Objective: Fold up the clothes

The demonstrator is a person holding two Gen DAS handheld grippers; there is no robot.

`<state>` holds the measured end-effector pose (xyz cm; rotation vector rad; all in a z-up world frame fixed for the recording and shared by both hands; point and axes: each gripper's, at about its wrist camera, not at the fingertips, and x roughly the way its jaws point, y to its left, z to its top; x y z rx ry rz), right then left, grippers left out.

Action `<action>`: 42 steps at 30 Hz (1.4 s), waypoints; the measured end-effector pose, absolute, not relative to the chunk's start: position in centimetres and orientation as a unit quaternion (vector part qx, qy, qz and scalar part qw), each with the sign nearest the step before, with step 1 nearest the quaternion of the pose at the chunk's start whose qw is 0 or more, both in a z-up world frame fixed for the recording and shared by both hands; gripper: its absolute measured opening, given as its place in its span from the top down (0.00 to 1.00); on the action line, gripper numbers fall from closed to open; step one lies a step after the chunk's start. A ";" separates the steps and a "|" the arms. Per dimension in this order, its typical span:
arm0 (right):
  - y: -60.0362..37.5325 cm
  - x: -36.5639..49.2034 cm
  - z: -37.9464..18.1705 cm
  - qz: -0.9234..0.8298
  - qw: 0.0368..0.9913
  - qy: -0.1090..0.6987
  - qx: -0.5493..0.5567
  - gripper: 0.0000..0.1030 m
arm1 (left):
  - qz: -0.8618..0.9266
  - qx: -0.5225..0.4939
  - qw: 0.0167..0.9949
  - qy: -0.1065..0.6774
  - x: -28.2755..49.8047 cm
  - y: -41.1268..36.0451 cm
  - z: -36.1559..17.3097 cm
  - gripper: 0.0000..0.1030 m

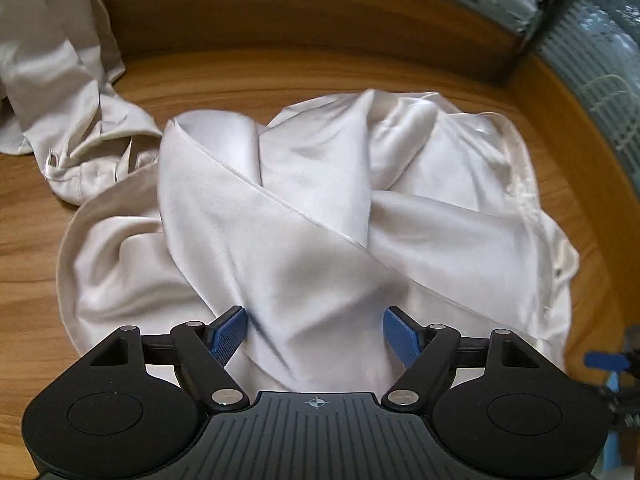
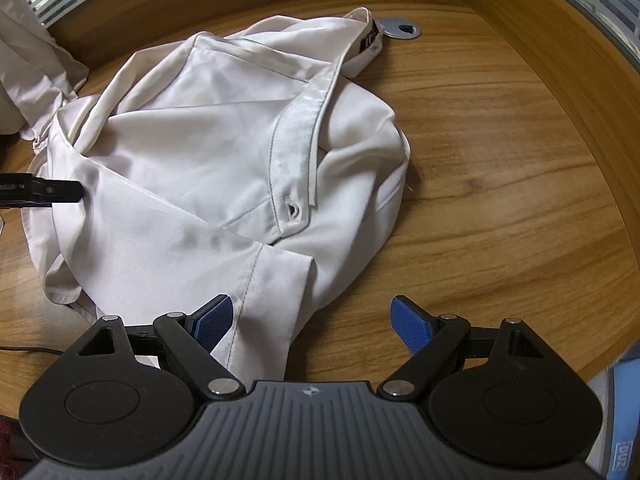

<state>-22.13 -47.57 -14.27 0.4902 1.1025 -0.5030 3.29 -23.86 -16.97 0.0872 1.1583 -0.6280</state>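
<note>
A white satin shirt [image 1: 304,208] lies crumpled on the wooden table [image 1: 32,240]. My left gripper [image 1: 315,330] is open, its blue pads wide apart on either side of a raised fold of the shirt's near edge. In the right wrist view the same shirt [image 2: 208,152] shows its button placket, collar and a sleeve cuff [image 2: 264,304]. My right gripper [image 2: 312,320] is open above the cuff, which lies between the pads near the left pad. The left gripper's black finger [image 2: 52,192] touches the shirt's left side.
More pale clothes [image 1: 56,92] are heaped at the back left of the table. A raised wooden back edge [image 1: 304,20] runs behind the shirt. A metal cable grommet [image 2: 400,29] sits in the table beyond the collar. Bare wood [image 2: 500,200] lies to the shirt's right.
</note>
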 end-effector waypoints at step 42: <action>-50.9 -21.4 -15.2 -0.280 0.813 0.483 0.162 0.98 | 0.114 0.007 0.875 0.471 11.0 -0.9 -10.7 0.93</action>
